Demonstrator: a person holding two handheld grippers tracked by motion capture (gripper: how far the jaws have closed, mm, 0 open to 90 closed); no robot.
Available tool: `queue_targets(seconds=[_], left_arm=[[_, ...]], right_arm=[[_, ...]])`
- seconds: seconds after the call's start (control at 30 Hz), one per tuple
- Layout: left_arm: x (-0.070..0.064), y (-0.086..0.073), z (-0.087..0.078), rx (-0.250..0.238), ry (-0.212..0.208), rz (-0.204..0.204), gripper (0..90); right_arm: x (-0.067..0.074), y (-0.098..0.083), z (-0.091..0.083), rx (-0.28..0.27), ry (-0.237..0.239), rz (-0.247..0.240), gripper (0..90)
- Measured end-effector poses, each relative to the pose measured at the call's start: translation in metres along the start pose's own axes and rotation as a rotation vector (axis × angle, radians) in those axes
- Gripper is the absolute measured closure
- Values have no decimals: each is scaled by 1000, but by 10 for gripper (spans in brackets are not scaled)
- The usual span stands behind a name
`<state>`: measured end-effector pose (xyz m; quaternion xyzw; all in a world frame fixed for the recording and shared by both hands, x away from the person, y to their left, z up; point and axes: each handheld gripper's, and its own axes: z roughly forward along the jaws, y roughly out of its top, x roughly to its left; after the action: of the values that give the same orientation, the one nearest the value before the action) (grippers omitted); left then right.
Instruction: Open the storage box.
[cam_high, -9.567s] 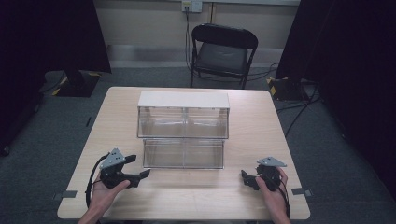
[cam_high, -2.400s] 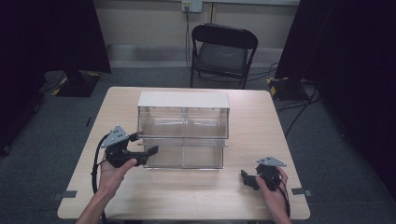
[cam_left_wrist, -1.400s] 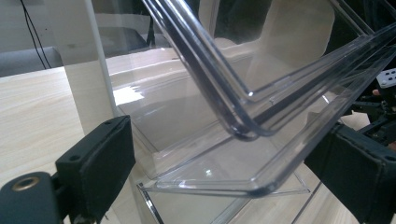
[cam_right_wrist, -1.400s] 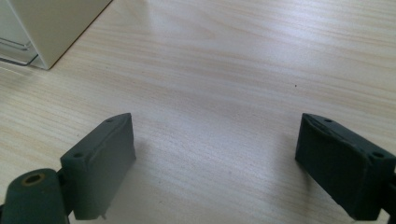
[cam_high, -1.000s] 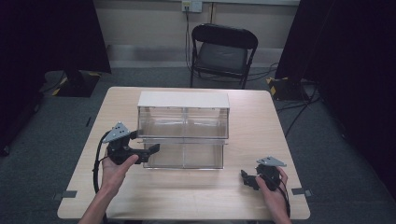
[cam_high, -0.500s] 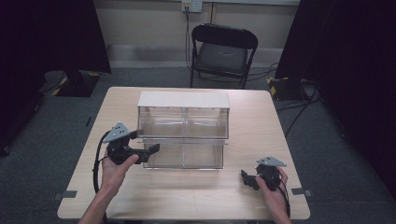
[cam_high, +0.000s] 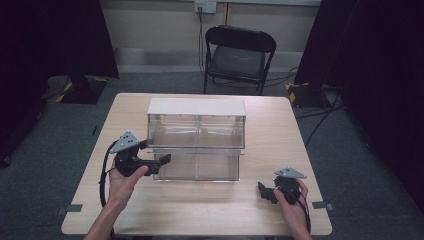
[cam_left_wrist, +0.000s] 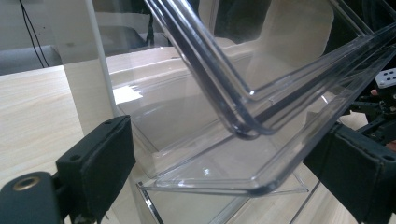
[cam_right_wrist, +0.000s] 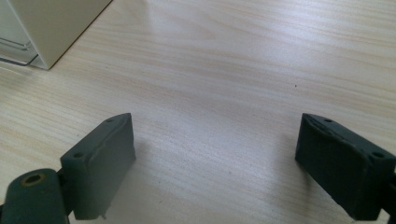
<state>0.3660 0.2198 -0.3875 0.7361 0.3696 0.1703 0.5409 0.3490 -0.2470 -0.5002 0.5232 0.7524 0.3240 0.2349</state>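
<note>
L claw (cam_high: 161, 161) wide open at clear drawer (cam_high: 197, 166) front, not gripping.

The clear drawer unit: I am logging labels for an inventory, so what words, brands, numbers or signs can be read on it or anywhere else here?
None: the clear drawer unit, the table and the left gripper at its lower drawer bear no readable text.
</note>
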Motion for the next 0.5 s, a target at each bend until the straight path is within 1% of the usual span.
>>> queue_targets(seconds=[0.5], left_arm=[[1, 0, -1, 4, -2, 5, 94]], right_arm=[[0, 0, 0, 0, 0, 0, 111]])
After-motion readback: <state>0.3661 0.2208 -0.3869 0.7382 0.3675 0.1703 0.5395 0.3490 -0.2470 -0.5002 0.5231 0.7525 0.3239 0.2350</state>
